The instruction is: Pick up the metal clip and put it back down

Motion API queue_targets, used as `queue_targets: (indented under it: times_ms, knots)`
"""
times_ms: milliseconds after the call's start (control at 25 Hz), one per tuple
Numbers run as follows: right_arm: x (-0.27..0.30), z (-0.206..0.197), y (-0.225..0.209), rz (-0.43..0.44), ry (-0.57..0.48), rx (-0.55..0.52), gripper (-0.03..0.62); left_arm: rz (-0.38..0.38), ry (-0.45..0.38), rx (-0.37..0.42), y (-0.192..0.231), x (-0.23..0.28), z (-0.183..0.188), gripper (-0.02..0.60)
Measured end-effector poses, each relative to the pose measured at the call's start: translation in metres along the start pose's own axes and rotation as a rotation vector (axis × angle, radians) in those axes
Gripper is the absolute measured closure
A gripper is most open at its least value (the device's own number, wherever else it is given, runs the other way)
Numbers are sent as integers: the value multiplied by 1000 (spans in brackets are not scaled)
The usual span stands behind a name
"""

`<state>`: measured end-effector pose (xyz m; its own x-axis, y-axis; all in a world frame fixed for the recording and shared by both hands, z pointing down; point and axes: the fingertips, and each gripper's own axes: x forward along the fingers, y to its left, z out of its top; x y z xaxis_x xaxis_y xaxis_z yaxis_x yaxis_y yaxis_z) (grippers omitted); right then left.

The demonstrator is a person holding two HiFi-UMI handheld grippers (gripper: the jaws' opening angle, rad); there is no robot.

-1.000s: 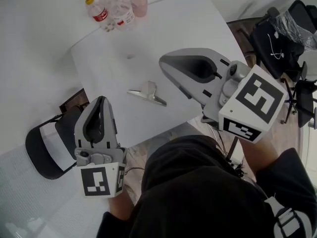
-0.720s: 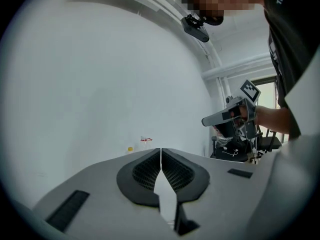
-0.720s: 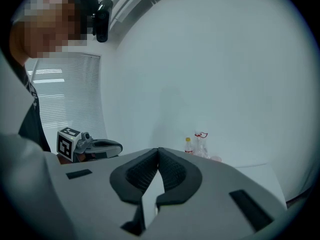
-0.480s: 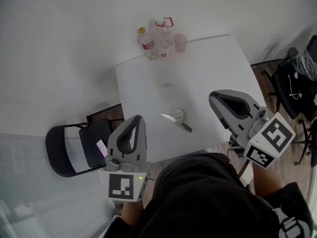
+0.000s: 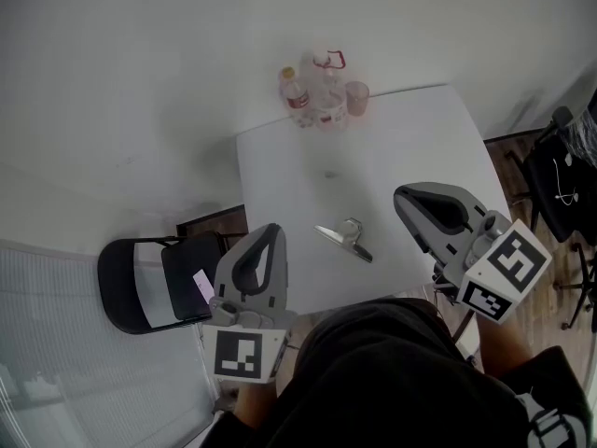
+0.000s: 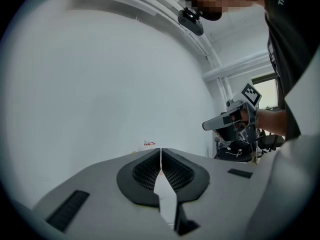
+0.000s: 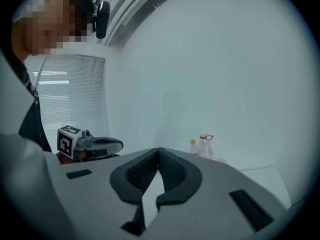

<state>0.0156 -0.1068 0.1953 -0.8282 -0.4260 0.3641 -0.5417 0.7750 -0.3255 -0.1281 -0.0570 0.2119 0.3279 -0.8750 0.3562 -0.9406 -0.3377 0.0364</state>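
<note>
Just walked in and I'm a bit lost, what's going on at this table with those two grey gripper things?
A person holds a grey two-jaw gripper in each hand at the near edge of a white table. The left gripper and the right gripper are both shut and empty. The shiny metal clip lies on the table between them, untouched. At the far edge stand clear plastic bottles and a pink cup.

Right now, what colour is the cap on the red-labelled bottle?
Yellow. The bottle cap shows best in the head view.
</note>
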Motion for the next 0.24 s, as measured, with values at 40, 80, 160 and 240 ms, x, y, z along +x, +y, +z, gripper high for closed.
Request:
queue_targets:
  times_ms: [40,80,160,240]
  knots:
    - [0,0,0,4,-1,-1,576,5,5,-7,0,0,0,558]
    - [1,1,0,7,-2,-1,576,7,7,-17,-1,0,1,558]
    - [1,1,0,12,-5,-1,576,4,5,-29,-3,-1,1,558]
    - [1,2,0,16,-6,-2,576,2,4,-36,-5,-1,0,558]
